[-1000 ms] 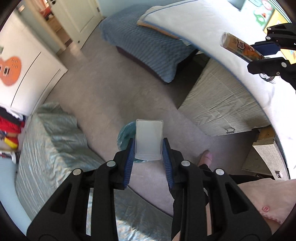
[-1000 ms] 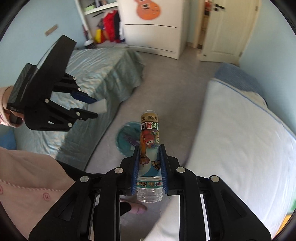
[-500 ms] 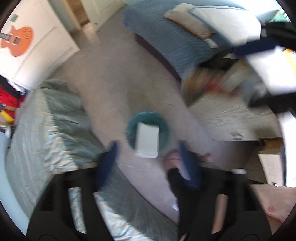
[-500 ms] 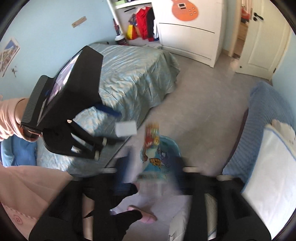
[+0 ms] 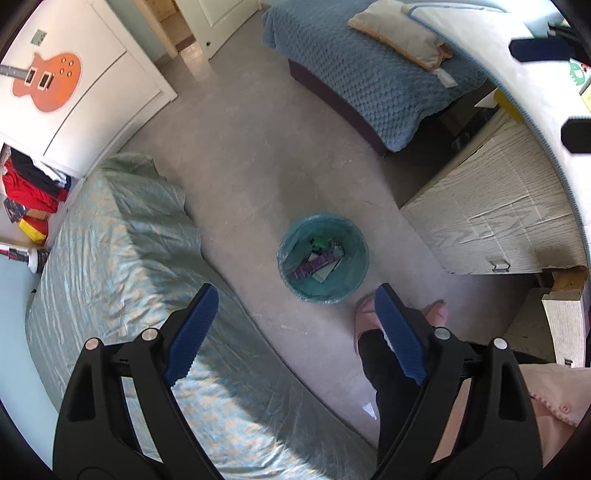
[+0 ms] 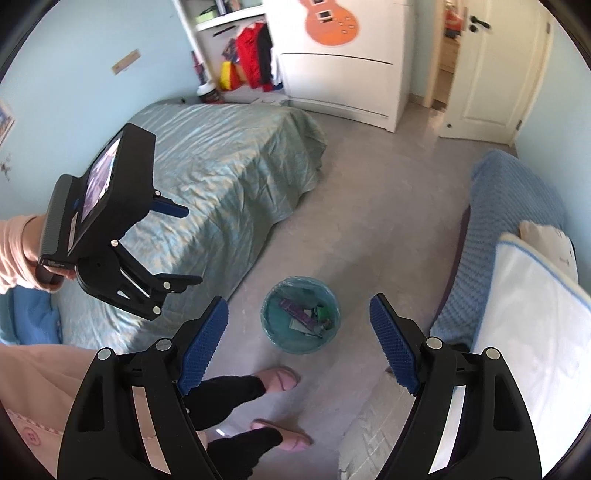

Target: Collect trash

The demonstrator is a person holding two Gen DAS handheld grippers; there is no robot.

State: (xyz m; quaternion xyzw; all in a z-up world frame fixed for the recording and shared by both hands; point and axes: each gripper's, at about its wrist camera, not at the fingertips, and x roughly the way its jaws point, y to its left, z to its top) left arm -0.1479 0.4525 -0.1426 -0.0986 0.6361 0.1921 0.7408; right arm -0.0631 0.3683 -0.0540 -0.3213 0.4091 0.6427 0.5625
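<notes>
Left gripper (image 5: 295, 295): jaws are opening, blue pads are seen spread wide, nothing is pinched between them. It is pointed almost straight down. In the right wrist view the same left gripper (image 6: 192, 245) is seen over the edge of the green-covered bed (image 6: 221, 170), held by a hand (image 6: 55, 275) in a pink sleeve (image 6: 14, 251); both fingers are bare there too.

Right gripper (image 6: 299, 302): jaws are spread wide and nothing is held. Only its two finger ends are caught at the top right edge of the left wrist view, well apart from each other.

Trash bin (image 5: 286, 240): round, lined with a teal bag, stood on the grey floor (image 5: 240, 155) between the green-covered bed and the white bed frame (image 5: 498, 206). It is framed between the pads of each gripper, below them and not touched. In the right wrist view the trash bin (image 6: 269, 330) is placed just ahead of the person's pink slippers (image 6: 280, 380).

Trash: a purple wrapper (image 5: 317, 264) and a small green item (image 5: 319, 243) are seen lying inside the bin, with pale flat pieces under them that cannot be identified. The same purple wrapper (image 6: 299, 314) is seen from the other side.

Background: a blue quilted blanket (image 5: 369, 74) is laid on the far bed; an orange guitar sticker (image 6: 332, 22) is fixed on the white wardrobe.
</notes>
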